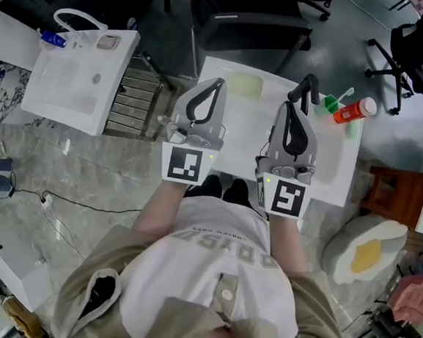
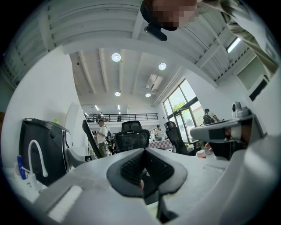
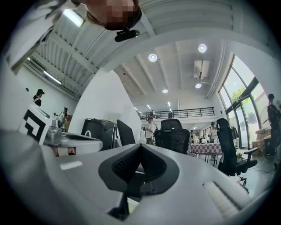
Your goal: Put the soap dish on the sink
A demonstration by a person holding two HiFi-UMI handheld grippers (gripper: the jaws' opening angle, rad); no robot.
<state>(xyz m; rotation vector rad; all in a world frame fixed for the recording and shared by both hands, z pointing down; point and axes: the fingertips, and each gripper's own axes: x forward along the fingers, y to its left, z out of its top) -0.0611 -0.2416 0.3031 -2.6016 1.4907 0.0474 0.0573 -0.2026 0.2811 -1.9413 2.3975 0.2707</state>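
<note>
I stand over a white sink [image 1: 244, 134] on a grey stone floor [image 1: 85, 183]. Past the sink's far edge is a black office chair [image 1: 246, 20], and off its left side lies a second white basin unit [image 1: 72, 79]. My gripper views look out level into a tall hall with ceiling lights and big windows.

My left gripper [image 1: 217, 84] and right gripper [image 1: 290, 109] cover the middle of the sink, and the right one hides part of the bowl. A dark upright piece near the sink's far edge is hard to identify.

The pale green soap dish [image 1: 244, 85] rests on the sink's far rim, just beyond my left gripper; I cannot tell what it holds. An orange bottle [image 1: 355, 109] lies at the sink's far right corner.

Both grippers are clenched on nothing.
</note>
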